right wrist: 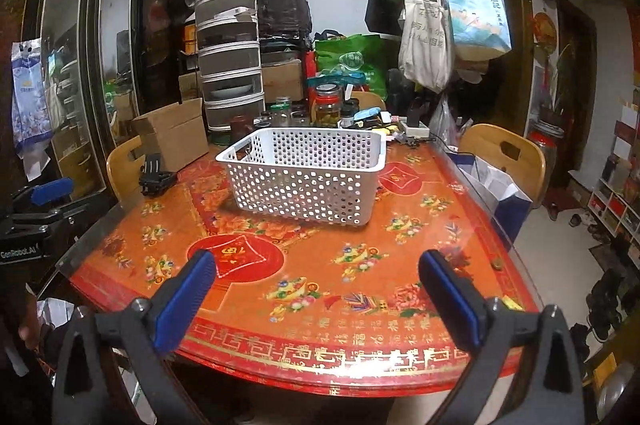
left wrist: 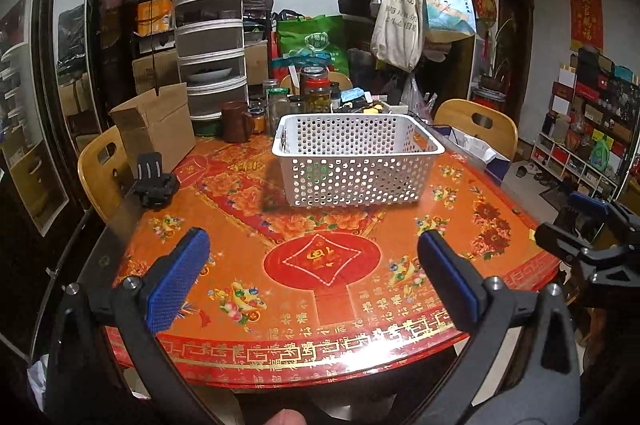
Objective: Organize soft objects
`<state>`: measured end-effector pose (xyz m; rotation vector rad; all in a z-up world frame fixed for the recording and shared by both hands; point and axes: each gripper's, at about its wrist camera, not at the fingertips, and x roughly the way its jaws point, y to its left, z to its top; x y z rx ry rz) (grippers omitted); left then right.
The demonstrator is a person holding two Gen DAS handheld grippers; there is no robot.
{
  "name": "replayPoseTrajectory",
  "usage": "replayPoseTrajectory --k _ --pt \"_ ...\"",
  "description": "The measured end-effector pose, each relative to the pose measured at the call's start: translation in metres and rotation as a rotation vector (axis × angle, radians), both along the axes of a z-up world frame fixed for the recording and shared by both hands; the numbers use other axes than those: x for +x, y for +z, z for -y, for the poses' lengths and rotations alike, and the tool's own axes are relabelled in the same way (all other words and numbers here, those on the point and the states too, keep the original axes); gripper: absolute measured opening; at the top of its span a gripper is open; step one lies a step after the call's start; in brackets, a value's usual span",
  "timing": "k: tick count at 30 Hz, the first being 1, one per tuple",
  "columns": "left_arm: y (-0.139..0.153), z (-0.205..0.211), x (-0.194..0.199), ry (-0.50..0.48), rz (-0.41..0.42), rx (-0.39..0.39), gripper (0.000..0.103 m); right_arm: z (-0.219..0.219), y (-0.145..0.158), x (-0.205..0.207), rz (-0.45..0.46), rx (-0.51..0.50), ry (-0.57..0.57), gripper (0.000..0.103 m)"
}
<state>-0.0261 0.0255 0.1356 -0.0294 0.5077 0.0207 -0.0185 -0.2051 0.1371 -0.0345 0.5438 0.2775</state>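
Note:
A white perforated plastic basket (left wrist: 356,161) stands on the red and orange patterned table (left wrist: 328,289), toward its far side; it also shows in the right wrist view (right wrist: 304,177). Something greenish shows faintly through its holes; I cannot tell what. My left gripper (left wrist: 312,265) is open and empty above the table's near edge. My right gripper (right wrist: 316,285) is open and empty above the near edge, to the right of the left one. The right gripper shows at the right edge of the left wrist view (left wrist: 588,229), the left gripper at the left edge of the right wrist view (right wrist: 36,201).
A black camera mount (left wrist: 154,185) sits at the table's left edge beside a cardboard box (left wrist: 156,129). Jars (left wrist: 316,91), a brown mug (left wrist: 236,121) and stacked containers (left wrist: 212,41) crowd the far edge. Wooden chairs (left wrist: 480,125) stand at the left and far right. A coat rack (left wrist: 404,5) holds bags.

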Motion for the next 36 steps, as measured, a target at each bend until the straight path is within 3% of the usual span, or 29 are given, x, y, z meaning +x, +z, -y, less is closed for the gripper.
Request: replayPoseTrajectory --k 36 --pt "-0.0062 0.0039 0.0059 -0.011 -0.014 0.004 0.103 -0.0021 0.0043 0.0009 0.001 0.015 0.005 0.101"
